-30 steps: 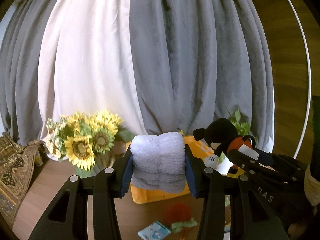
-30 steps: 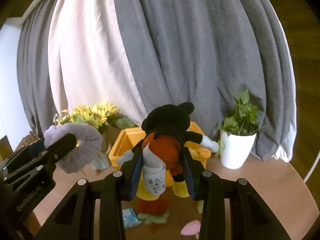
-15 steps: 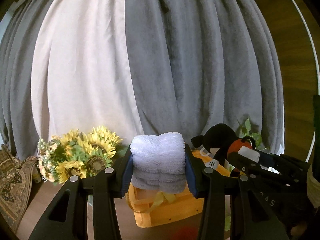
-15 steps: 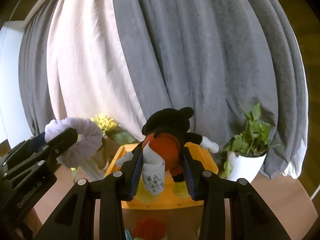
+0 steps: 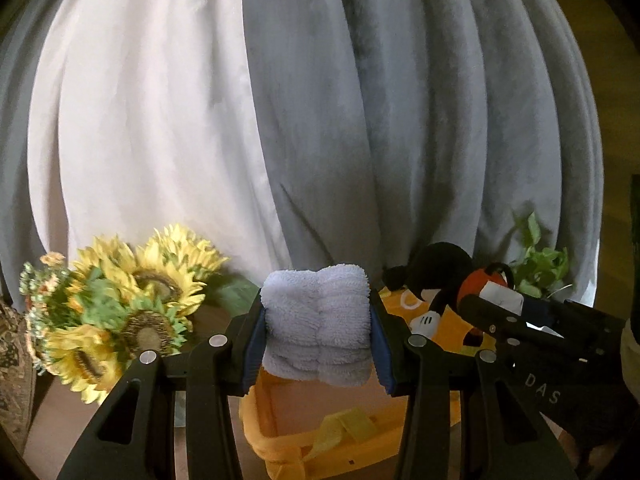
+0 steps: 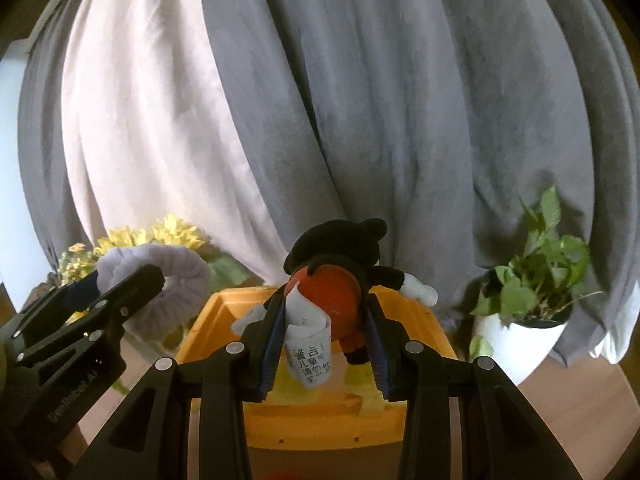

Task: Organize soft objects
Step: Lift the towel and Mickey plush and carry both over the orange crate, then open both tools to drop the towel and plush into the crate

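We see the left hand-held gripper [image 5: 316,320] clamping a folded towel [image 5: 316,316] and the right hand-held gripper [image 6: 324,320] clamping a plush mouse [image 6: 336,276], both just above the near rim of the orange bin [image 6: 416,416]. Inside the bin only a yellow strap shows.

Fluffy terry towel [image 5: 316,320]; smooth plastic bin [image 6: 320,420]; matt cloth curtain [image 6: 400,120].
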The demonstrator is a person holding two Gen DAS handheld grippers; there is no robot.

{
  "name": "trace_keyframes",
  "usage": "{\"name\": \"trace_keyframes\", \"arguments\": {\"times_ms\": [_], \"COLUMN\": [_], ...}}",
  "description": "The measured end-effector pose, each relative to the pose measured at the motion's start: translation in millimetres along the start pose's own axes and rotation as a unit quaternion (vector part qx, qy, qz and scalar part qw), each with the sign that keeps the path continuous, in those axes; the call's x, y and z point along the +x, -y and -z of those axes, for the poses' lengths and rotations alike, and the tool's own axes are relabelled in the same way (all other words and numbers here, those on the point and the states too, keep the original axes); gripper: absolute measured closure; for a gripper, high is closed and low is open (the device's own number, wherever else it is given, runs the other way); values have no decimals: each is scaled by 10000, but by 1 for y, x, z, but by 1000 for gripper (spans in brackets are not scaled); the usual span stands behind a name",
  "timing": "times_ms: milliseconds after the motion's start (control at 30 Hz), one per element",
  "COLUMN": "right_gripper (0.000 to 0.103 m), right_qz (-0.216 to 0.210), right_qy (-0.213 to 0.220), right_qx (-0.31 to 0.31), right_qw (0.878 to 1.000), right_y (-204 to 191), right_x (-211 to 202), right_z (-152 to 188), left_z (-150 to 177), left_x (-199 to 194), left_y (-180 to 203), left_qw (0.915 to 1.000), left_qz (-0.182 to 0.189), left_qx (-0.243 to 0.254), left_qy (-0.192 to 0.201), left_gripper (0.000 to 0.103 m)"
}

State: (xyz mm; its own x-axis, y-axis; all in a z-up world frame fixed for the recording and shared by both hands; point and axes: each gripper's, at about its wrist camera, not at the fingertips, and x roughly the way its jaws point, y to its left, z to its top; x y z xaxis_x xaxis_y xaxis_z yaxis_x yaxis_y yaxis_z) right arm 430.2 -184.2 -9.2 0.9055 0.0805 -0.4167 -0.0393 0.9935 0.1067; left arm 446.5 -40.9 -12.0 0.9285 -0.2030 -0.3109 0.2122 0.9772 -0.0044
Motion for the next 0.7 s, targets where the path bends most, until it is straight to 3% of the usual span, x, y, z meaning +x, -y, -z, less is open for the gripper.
{"name": "trace_keyframes", "arguments": {"times_ms": [700], "right_gripper": [63], "right_qz": [94], "right_qy": [-843], "right_qx": [49], "right_qw": [9964], "right_y": [18], "right_x": [108], "right_z": [24], "left_z": [44], "left_x": [110], "left_y": [-7], "left_qw": [9953], "left_qz": [192], "left_qx": [5], "left_qy": [-948], "left_gripper": [55]}}
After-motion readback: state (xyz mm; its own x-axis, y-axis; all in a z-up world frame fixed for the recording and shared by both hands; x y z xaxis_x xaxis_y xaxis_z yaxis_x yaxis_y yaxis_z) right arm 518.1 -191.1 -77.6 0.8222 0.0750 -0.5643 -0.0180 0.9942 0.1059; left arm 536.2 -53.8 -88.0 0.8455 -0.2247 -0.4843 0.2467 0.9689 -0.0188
